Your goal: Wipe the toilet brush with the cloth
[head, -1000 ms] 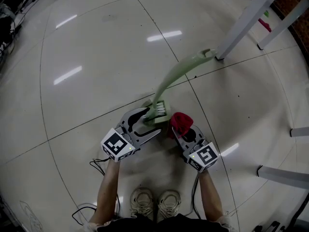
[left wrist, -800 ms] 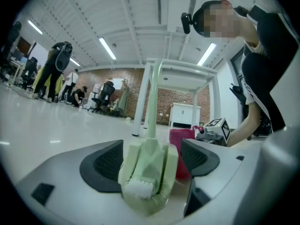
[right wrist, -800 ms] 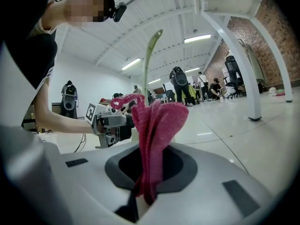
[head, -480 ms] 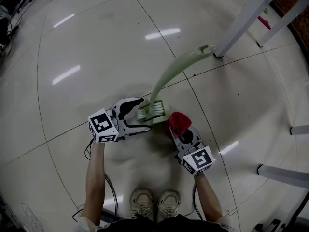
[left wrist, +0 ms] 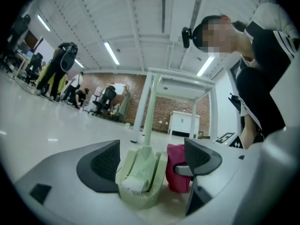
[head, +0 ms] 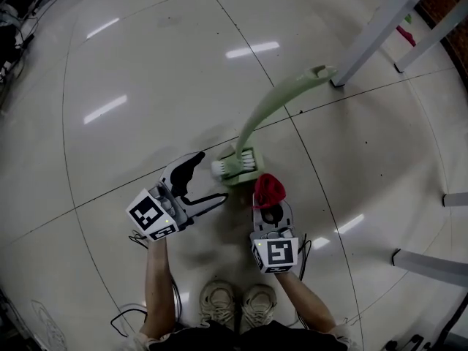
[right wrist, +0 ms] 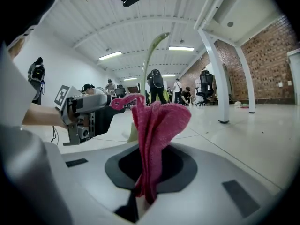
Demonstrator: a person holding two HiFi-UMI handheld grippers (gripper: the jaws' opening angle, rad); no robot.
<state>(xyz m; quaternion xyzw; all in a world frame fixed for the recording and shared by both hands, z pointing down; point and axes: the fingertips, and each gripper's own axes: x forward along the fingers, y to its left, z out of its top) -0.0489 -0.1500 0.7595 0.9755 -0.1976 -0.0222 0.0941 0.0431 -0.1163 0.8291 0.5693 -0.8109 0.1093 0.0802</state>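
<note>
Glossy tiled floor [head: 146, 50]; matt green plastic brush [head: 265, 108]; fuzzy pink cloth [head: 269, 189].

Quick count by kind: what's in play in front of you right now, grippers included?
Green toilet brush: 1
Red cloth: 1
Grippers: 2 (left gripper, right gripper)
Total: 4

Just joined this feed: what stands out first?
A pale green toilet brush with a long curved handle stands on the glossy floor, centre frame. The right gripper is shut on a red cloth beside its head; the left gripper has just been opening its jaws around that head.
</note>
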